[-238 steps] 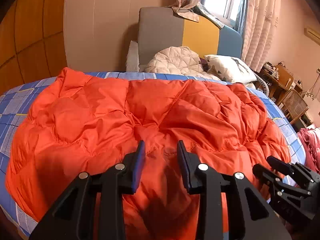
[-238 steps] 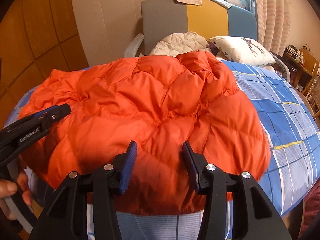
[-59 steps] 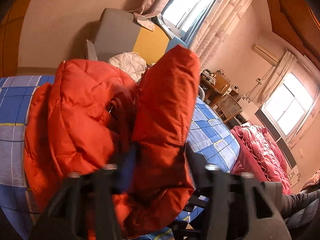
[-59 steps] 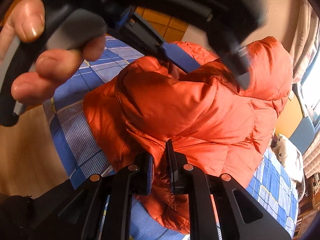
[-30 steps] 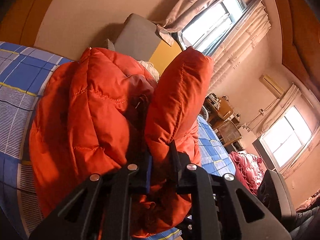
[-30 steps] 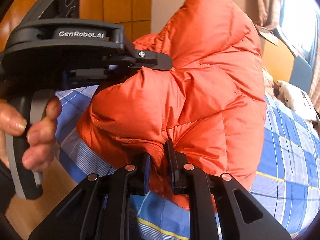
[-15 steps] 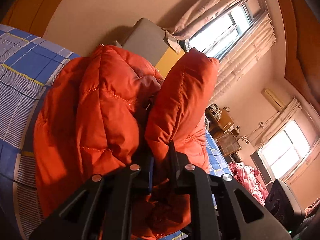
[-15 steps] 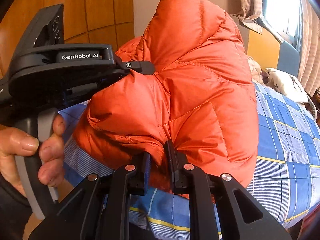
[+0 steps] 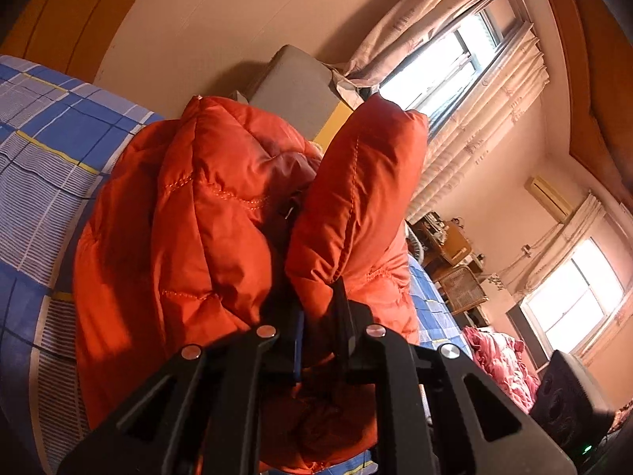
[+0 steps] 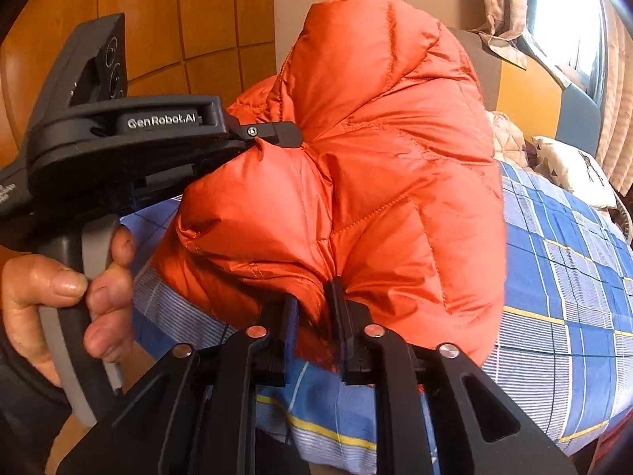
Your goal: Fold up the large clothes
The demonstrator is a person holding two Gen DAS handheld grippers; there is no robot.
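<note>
Above the bed [image 10: 573, 277], an orange jacket [image 10: 376, 158] hangs bunched from two tongs.
Left tongs [image 9: 320, 316] stay clamped on its fabric; right tongs [image 10: 312, 316] are easing apart, fabric between them.

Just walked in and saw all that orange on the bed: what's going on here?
A person is folding an orange down jacket on a blue plaid bed with two handheld grippers. The left gripper is clamped on a fold of it. The right gripper has the hem between its jaws, which are opening. The jacket is bunched up, partly lifted.
</note>
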